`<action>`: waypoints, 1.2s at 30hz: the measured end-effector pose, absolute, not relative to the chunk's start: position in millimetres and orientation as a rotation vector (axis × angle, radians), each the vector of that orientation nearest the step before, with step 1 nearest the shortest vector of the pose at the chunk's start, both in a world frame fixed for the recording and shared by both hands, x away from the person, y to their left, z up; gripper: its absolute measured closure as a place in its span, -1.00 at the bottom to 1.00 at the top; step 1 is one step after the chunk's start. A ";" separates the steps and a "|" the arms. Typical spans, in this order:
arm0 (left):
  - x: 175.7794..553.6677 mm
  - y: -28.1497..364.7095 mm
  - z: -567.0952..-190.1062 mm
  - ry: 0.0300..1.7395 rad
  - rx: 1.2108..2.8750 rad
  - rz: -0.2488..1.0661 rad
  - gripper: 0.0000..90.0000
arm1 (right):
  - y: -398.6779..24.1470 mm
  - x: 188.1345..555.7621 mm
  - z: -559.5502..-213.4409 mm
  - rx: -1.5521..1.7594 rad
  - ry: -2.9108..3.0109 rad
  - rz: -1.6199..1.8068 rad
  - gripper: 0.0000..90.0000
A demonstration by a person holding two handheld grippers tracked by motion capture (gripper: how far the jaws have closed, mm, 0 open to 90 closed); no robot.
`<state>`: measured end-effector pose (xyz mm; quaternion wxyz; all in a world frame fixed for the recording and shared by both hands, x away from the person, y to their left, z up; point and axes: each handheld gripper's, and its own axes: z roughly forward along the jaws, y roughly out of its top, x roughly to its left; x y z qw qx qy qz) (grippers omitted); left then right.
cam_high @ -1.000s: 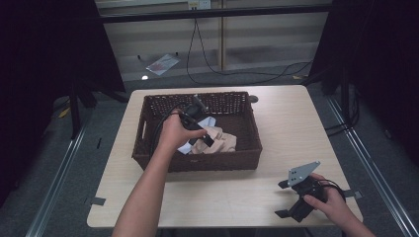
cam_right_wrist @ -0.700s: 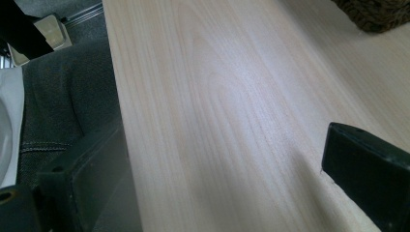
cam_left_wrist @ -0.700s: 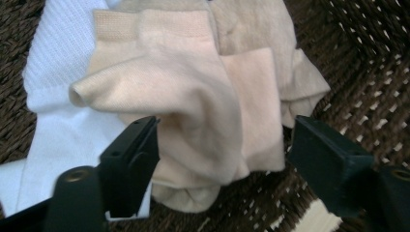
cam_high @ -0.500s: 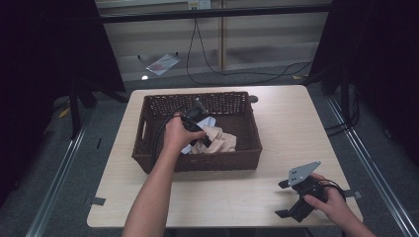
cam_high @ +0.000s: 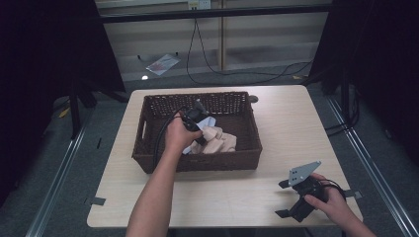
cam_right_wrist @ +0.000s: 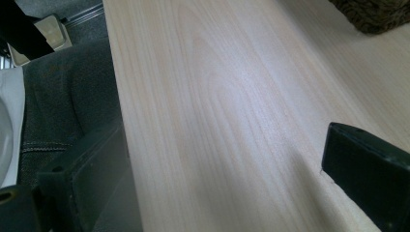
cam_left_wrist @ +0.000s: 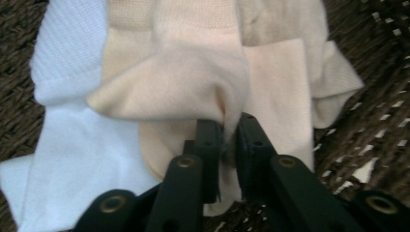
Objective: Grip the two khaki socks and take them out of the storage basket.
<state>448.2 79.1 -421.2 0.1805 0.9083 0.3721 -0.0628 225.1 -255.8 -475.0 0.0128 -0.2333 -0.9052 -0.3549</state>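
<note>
A dark wicker basket (cam_high: pixel 148 153) stands on the wooden table (cam_high: pixel 296 128) and holds a beige cloth (cam_high: pixel 220 140) lying over a white cloth (cam_left_wrist: pixel 63 140). My left gripper (cam_high: pixel 200 129) reaches down into the basket. In the left gripper view its jaws are nearly together, pinching a fold of the beige cloth (cam_left_wrist: pixel 193 77) at the left gripper (cam_left_wrist: pixel 229 130) tips. My right gripper (cam_high: pixel 285 197) rests at the table's near right corner, held by a hand, jaws wide apart with bare tabletop (cam_right_wrist: pixel 217 106) between them.
Cables (cam_high: pixel 232 74) and a flat packet (cam_high: pixel 160 63) lie on the floor beyond the table. A corner of the basket (cam_right_wrist: pixel 377 14) shows at the top of the right gripper view. Grey floor and a metal rail (cam_high: pixel 54 192) run along the table's left side.
The left hand has dipped slightly deeper into the basket and drawn the beige cloth a little to the left. The right gripper has stayed put.
</note>
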 end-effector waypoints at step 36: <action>429.4 113.8 -305.1 1.028 2.536 -0.239 0.90 | -254.1 225.7 -476.6 -0.723 -2.820 -1.094 -0.96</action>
